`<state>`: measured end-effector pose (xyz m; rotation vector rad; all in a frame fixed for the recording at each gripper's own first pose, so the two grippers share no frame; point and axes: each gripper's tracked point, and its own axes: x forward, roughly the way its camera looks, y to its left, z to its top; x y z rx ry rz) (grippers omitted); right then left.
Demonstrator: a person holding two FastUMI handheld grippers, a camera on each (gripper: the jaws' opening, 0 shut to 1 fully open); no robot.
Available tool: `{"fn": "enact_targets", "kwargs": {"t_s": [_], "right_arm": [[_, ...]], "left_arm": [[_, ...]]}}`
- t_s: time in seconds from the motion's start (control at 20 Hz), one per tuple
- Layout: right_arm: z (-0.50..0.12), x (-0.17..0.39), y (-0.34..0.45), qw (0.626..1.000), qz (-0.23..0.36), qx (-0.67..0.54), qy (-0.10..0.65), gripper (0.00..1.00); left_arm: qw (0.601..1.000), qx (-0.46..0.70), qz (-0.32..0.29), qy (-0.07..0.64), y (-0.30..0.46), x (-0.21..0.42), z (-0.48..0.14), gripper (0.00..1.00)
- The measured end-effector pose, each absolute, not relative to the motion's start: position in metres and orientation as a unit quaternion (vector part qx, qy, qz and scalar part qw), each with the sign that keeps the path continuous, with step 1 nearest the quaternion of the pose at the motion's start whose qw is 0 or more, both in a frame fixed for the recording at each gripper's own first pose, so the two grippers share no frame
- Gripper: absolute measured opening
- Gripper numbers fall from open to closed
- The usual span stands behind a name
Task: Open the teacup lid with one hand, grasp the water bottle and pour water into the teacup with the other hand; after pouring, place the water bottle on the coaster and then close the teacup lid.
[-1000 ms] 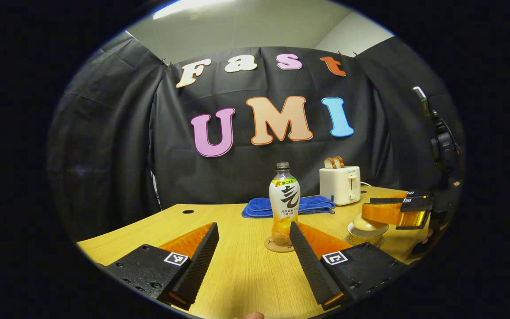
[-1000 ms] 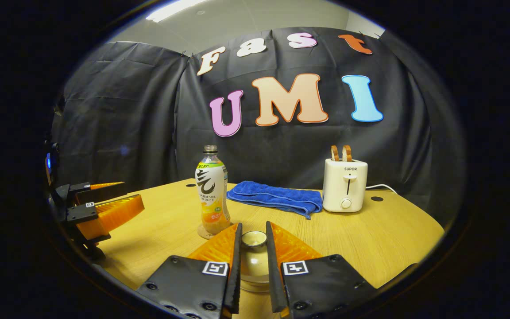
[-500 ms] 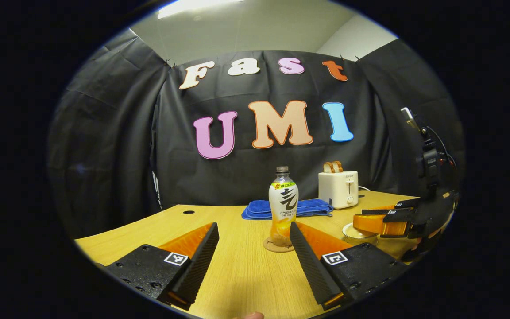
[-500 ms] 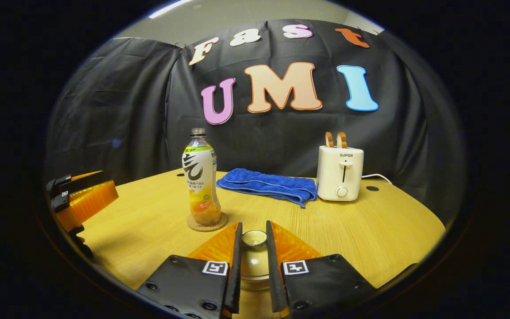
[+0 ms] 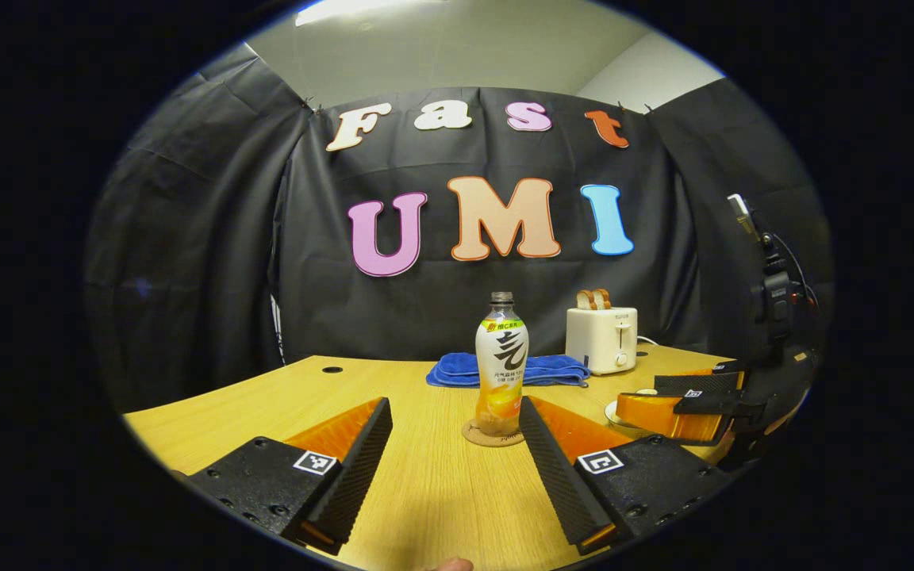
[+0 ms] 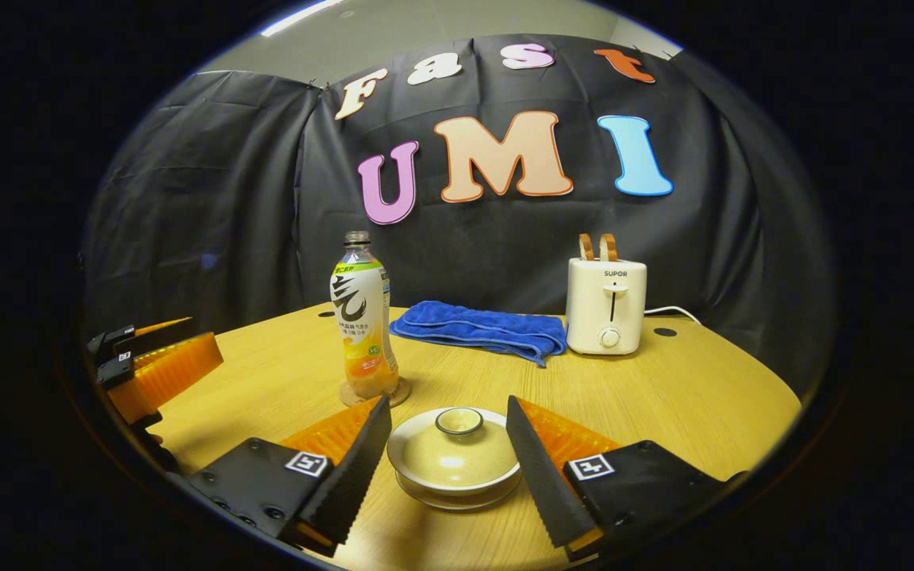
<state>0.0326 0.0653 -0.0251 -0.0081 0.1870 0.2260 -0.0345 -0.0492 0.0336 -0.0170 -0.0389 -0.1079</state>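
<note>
Right gripper (image 6: pixel 449 456): fingers spread wide either side of the teacup, touching nothing.
Left gripper (image 5: pixel 453 452): fingers wide apart above the table (image 5: pixel 425 507), holding nothing.
Teacup (image 6: pixel 455 485): on the table between the right fingers, lid (image 6: pixel 455 452) seated on it.
Water bottle (image 6: pixel 363 317): upright on the coaster (image 6: pixel 401 394), just behind the teacup.
Blue towel (image 6: pixel 481 329): folded, farther back.
Toaster (image 6: pixel 606 305): beside the towel, near the wall.

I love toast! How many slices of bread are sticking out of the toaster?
2. Both bread slices stand side by side in the top slots of the white toaster, at the table's far side, right of the blue towel. No others are visible.
</note>
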Motion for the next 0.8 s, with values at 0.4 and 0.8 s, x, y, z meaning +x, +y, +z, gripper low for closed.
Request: {"fn": "enact_targets", "kwargs": {"t_s": [0.4, 0.8], "right_arm": [[-0.013, -0.005, 0.041, 0.996, 0.076, -0.009, 0.05, 0.95], [-0.01, -0.036, 0.026, 0.999, 0.025, -0.01, 0.029, 0.96]], "left_arm": [[0.998, -0.022, -0.047, -0.018, -0.054, -0.036, 0.022, 0.94], [0.998, 0.0, -0.054, -0.025, -0.061, -0.037, 0.024, 0.94]]}}
